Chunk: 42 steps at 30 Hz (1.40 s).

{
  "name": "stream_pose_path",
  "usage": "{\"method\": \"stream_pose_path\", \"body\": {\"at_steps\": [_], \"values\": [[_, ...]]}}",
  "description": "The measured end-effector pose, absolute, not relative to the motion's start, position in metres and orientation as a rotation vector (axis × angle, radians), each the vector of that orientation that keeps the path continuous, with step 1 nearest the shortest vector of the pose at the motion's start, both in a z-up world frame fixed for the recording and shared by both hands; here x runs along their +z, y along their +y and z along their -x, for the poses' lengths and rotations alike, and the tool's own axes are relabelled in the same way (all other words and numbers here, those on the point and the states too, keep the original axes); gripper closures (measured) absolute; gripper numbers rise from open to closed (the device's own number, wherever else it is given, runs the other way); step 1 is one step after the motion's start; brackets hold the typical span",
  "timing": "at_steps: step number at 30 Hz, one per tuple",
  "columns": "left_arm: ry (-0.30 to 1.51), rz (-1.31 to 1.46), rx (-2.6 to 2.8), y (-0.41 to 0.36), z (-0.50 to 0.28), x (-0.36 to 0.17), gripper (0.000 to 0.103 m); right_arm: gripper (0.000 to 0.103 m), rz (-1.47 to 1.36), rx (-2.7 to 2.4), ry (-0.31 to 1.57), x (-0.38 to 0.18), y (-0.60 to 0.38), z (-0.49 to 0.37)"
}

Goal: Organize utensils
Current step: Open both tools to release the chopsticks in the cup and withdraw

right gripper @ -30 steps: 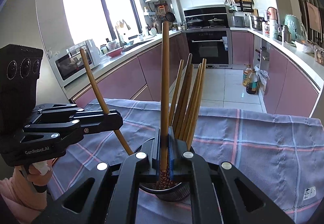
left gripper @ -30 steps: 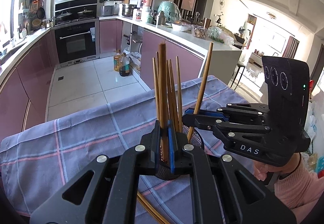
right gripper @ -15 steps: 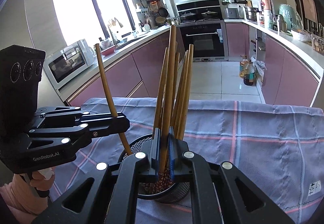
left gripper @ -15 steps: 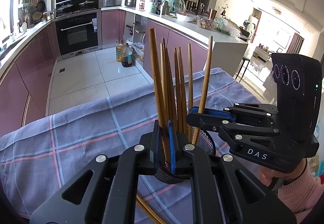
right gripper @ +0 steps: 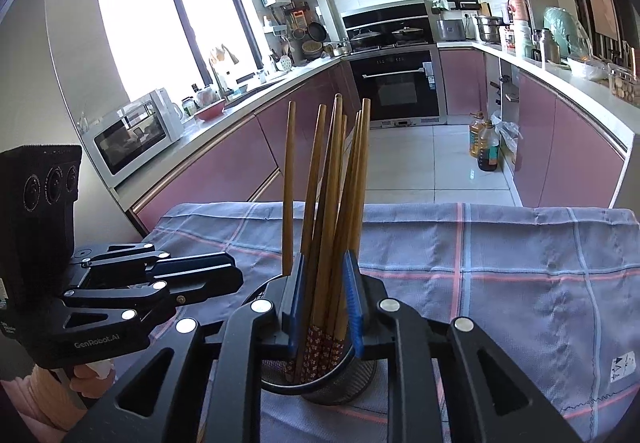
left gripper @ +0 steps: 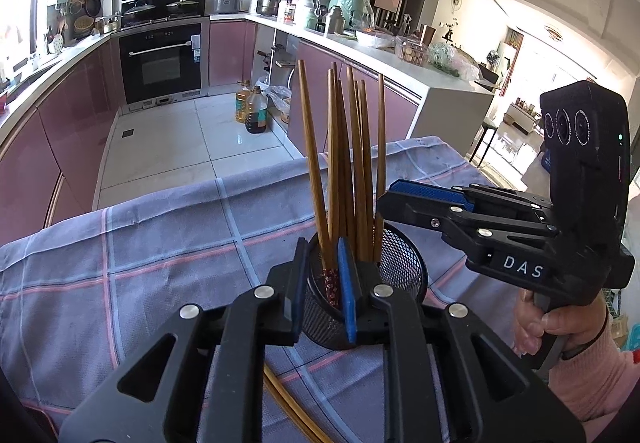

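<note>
Since 1.0 s ago: both grippers' jaws parted, their chopsticks dropped into the mesh holder | left gripper released, straddling holder rim | right gripper released around the chopsticks | spare chopsticks on plaid cloth at 6 o'clock

Home kitchen: pink cabinets, built-in oven, pots on stove, microwave on white counter, oil bottles on tiled floor, plaid cloth over tabletop.
</note>
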<state>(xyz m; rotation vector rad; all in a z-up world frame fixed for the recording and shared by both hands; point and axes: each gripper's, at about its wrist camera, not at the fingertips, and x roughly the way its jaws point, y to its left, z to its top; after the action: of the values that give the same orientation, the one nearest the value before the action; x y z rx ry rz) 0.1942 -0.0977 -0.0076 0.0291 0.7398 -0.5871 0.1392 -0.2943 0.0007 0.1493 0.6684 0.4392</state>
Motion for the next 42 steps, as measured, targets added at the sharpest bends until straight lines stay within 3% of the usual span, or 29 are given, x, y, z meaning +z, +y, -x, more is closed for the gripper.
{"method": "stream_pose_path", "body": {"at_steps": [5, 14, 20, 30, 42], "values": [[0.692, -0.013, -0.575, -0.080, -0.176, -0.005, 0.077, 0.084, -0.131, 0.464, 0.646, 0.006, -0.294, -0.124], [0.630, 0.031, -0.485, -0.032, -0.133, -0.013, 0.049, 0.068, -0.057, 0.578, 0.588, 0.016, -0.284, -0.072], [0.668, 0.046, -0.410, -0.009, -0.113, -0.039, 0.030, 0.060, -0.036, 0.643, 0.683, -0.014, -0.256, -0.061], [0.745, 0.049, -0.323, 0.003, -0.100, -0.079, 0.027, 0.060, 0.001, 0.625, 0.887, -0.085, -0.212, -0.064], [0.776, 0.049, -0.321, 0.003, -0.102, -0.093, 0.030, 0.062, 0.037, 0.594, 0.914, -0.095, -0.194, -0.060]]}}
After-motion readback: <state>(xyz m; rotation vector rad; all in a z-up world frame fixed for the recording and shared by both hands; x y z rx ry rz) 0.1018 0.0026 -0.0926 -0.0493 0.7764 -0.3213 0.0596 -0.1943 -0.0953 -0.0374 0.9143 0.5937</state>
